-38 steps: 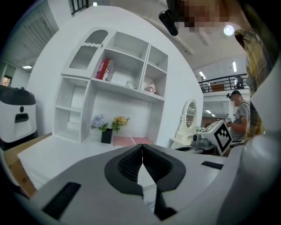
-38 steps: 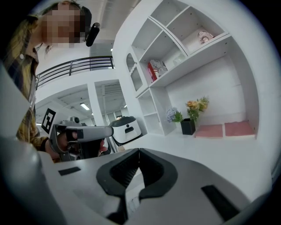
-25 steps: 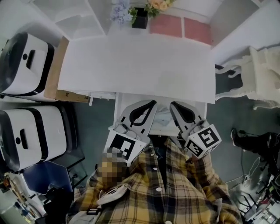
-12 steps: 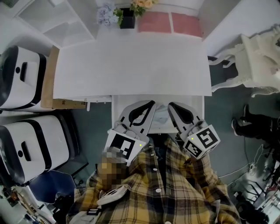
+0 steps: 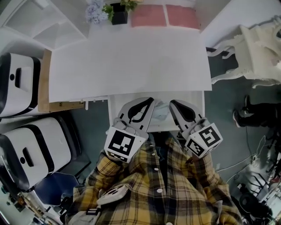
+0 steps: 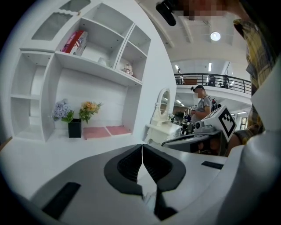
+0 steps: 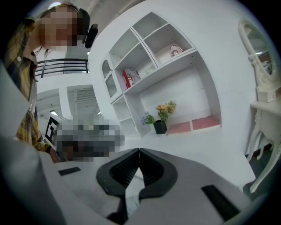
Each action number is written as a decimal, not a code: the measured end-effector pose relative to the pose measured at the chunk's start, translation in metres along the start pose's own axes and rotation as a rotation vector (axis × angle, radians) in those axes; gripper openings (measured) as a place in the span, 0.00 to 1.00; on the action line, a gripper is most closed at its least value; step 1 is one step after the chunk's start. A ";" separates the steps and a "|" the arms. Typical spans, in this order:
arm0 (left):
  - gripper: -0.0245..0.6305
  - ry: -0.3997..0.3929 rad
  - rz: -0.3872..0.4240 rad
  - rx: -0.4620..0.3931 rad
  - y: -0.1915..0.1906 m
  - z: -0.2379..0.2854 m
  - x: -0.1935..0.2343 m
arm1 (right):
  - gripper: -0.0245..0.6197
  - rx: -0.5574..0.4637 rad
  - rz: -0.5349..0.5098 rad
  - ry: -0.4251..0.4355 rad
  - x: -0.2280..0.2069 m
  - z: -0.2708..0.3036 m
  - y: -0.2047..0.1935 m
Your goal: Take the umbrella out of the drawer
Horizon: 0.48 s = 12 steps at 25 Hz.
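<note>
Under the front edge of the white desk [image 5: 127, 61], a white drawer [image 5: 113, 110] stands pulled out toward me. Both grippers hover over it side by side, pointing at the desk. My left gripper [image 5: 151, 100] [image 6: 142, 145] has its jaws closed together with nothing between them. My right gripper [image 5: 172, 102] [image 7: 139, 150] is likewise shut and empty. A pale patch [image 5: 161, 116] shows in the drawer between the two grippers; I cannot make out an umbrella. Most of the drawer's inside is hidden by the grippers.
Two white and black cases [image 5: 17, 83] [image 5: 30, 149] stand at the left beside a brown board [image 5: 44, 88]. A flower vase [image 5: 117, 13] and pink mats [image 5: 164, 15] sit at the desk's back under white shelves [image 6: 88, 66]. A white ornate stand [image 5: 259, 52] is at the right.
The head view has shifted, so the desk sits a little higher and further left. Both grippers have sunk slightly over the drawer, and their jaws stay shut.
</note>
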<state>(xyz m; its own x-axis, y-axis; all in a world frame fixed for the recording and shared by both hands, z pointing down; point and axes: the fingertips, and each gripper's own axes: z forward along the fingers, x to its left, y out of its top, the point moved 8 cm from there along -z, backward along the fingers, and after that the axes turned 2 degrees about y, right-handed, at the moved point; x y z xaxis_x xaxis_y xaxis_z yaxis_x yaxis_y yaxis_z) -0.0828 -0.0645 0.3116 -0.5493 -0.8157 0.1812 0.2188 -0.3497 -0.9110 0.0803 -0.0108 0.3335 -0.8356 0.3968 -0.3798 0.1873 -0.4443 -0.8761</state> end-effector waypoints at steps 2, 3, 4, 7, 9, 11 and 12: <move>0.07 -0.020 0.004 0.021 -0.004 0.008 0.000 | 0.06 0.002 0.006 -0.008 -0.005 -0.001 -0.001; 0.07 -0.029 0.005 0.033 -0.007 0.012 0.000 | 0.06 0.004 0.007 -0.012 -0.008 -0.002 -0.002; 0.07 -0.036 0.008 0.045 -0.010 0.015 0.000 | 0.06 0.006 0.008 -0.015 -0.010 -0.002 -0.003; 0.07 -0.046 0.023 0.081 -0.020 0.023 0.000 | 0.06 0.016 0.017 -0.024 -0.015 -0.004 -0.008; 0.07 -0.050 0.032 0.108 -0.027 0.028 0.000 | 0.06 0.021 0.025 -0.032 -0.018 -0.006 -0.012; 0.07 -0.054 0.041 0.136 -0.034 0.032 0.000 | 0.06 0.023 0.034 -0.041 -0.020 -0.007 -0.015; 0.07 -0.057 0.046 0.150 -0.038 0.034 0.001 | 0.06 0.023 0.038 -0.043 -0.020 -0.007 -0.017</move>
<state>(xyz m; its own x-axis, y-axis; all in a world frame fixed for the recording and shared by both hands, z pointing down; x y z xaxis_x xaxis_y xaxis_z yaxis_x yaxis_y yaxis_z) -0.0642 -0.0674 0.3583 -0.4903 -0.8557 0.1656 0.3625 -0.3730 -0.8541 0.0977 -0.0056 0.3539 -0.8497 0.3441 -0.3995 0.2083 -0.4770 -0.8539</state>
